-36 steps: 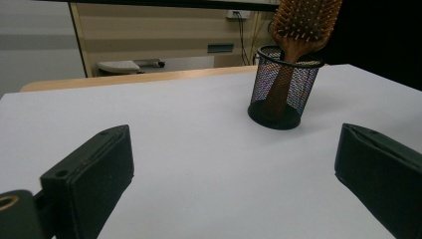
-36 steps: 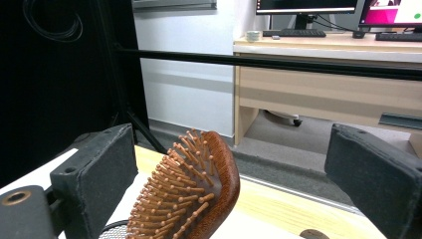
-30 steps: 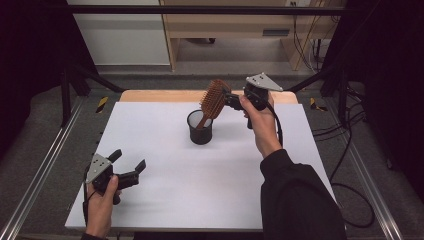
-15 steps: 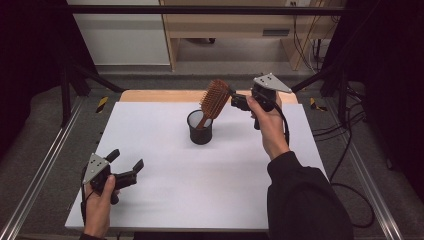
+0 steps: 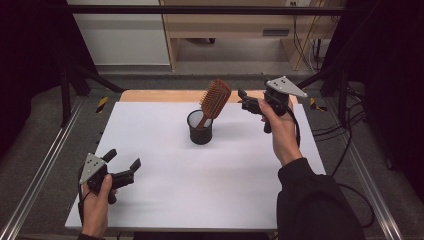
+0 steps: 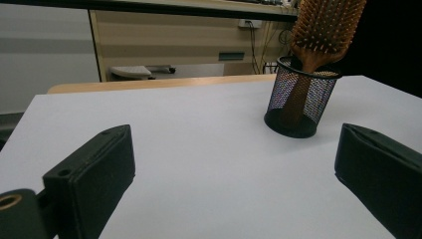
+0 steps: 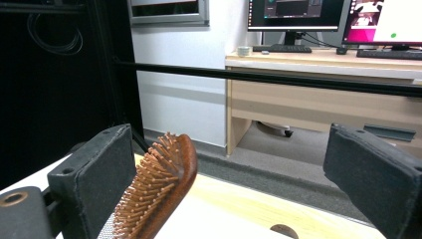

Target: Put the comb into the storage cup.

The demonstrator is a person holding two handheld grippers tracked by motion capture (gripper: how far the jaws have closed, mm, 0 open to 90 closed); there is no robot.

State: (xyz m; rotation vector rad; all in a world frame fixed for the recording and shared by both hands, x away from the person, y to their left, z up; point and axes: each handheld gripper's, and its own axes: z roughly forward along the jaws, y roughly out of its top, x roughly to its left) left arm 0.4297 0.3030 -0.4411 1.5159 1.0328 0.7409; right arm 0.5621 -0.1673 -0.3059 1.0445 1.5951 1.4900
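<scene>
**Right tool backs off the hairbrush**

Since the earlier frames, the right tool [image 5: 243,96] has drawn away to the right of the hairbrush [image 5: 215,98]: a second ago its jaws were at the brush head, and now a clear gap lies between them. The brush has stayed in the mesh cup [image 5: 200,128], and the left tool [image 5: 122,161] has barely shifted at the lower left of the high view.

The hairbrush stands handle-down in the black mesh cup, just above the middle of the high view on the white worktop [image 5: 240,175]. Its wooden head leans up and to the right, clear of the cup's rim. In the left gripper view the cup [image 6: 298,99] sits at the upper right with the brush [image 6: 326,27] rising out of it, bristles facing the camera.

The right tool is held in the air at the upper right of the high view, level with the brush head, its jaws spread apart and gripping nothing. In the right gripper view the brush head [image 7: 161,191] shows at the lower left, just beside the left-hand jaw; whether it touches that jaw I cannot tell.

The left tool is held low over the worktop, jaws wide apart and empty, well apart from the cup.
</scene>
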